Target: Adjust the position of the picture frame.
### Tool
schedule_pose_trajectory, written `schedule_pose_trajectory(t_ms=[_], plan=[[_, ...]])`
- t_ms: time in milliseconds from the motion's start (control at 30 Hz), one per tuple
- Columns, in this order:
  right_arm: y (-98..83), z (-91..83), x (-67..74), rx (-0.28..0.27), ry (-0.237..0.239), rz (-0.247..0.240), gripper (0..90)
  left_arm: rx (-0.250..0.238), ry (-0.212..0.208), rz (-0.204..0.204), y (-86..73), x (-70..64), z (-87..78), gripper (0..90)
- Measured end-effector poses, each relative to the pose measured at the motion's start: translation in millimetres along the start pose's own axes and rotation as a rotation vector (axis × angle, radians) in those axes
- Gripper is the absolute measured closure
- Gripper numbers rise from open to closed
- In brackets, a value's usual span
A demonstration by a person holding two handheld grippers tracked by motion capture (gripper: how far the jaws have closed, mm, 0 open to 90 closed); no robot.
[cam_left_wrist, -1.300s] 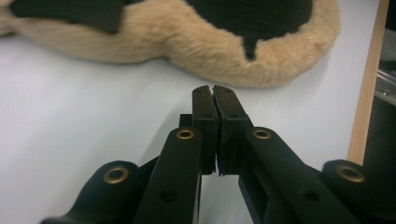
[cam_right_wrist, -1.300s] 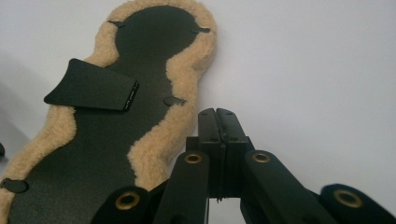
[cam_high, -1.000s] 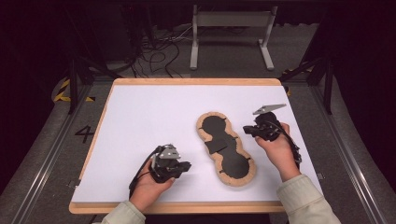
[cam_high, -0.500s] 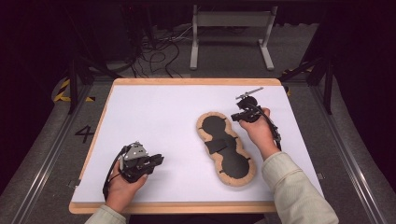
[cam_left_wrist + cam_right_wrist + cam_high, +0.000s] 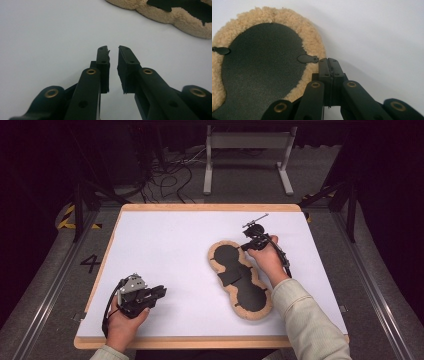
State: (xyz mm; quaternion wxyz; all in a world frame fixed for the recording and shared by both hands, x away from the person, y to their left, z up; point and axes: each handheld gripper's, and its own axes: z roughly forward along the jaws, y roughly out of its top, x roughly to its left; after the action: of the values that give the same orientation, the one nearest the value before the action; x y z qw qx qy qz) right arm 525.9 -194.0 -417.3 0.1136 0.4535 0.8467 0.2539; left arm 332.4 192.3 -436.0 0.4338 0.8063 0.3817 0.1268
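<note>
Left claw idle, right claw at the fleece pad's far edge

The left claw [image 5: 159, 292] rests low on the white worktop [image 5: 165, 245], jaws slightly apart and empty, seemingly parked clear. The fleece-trimmed black pad [image 5: 240, 280] lies right of centre. The right claw [image 5: 245, 247], jaws pressed together, sits at its woolly rim [image 5: 310, 37], whether pinching fleece I cannot tell.

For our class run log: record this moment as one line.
left claw: slightly open, empty | right claw: shut at fleece pad far rim | board: white
</note>
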Motion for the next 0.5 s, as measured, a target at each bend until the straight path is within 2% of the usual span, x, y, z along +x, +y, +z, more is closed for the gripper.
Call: schedule_pose_trajectory(t_ms=[67,133,167,200,233,267,300,367,500], plan=[[1.6,1.6,3.8,-0.001,0.006,-0.013,90.0,-0.002,0.001,-0.01,-0.4,-0.2,0.3,79.5],[5.9,5.6,13.0,-0.003,0.024,-0.025,90.0,0.003,-0.004,-0.013,-0.5,-0.1,0.6,79.5],[10.0,9.3,22.1,-0.005,0.038,-0.044,90.0,0.004,-0.003,-0.005,-0.4,0.4,1.1,79.4],[10.0,9.3,22.1,-0.005,0.038,-0.044,90.0,0.004,-0.003,-0.005,-0.4,0.4,1.1,79.4],[14.1,12.5,32.7,-0.003,0.052,-0.063,90.0,0.003,-0.006,-0.006,-0.3,0.6,1.3,79.5],[14.1,12.5,32.7,-0.003,0.052,-0.063,90.0,0.003,-0.006,-0.006,-0.3,0.6,1.3,79.5],[17.5,16.0,44.5,-0.004,0.083,-0.083,90.0,0.003,-0.005,0.002,0.1,1.8,1.4,79.5],[18.8,17.4,49.5,-0.005,0.089,-0.097,90.0,0.002,-0.01,-0.002,0.1,2.1,1.5,79.6],[26.2,24.9,80.5,0.0,0.118,-0.171,90.0,-0.004,-0.028,-0.014,1.8,2.9,1.3,81.5]])
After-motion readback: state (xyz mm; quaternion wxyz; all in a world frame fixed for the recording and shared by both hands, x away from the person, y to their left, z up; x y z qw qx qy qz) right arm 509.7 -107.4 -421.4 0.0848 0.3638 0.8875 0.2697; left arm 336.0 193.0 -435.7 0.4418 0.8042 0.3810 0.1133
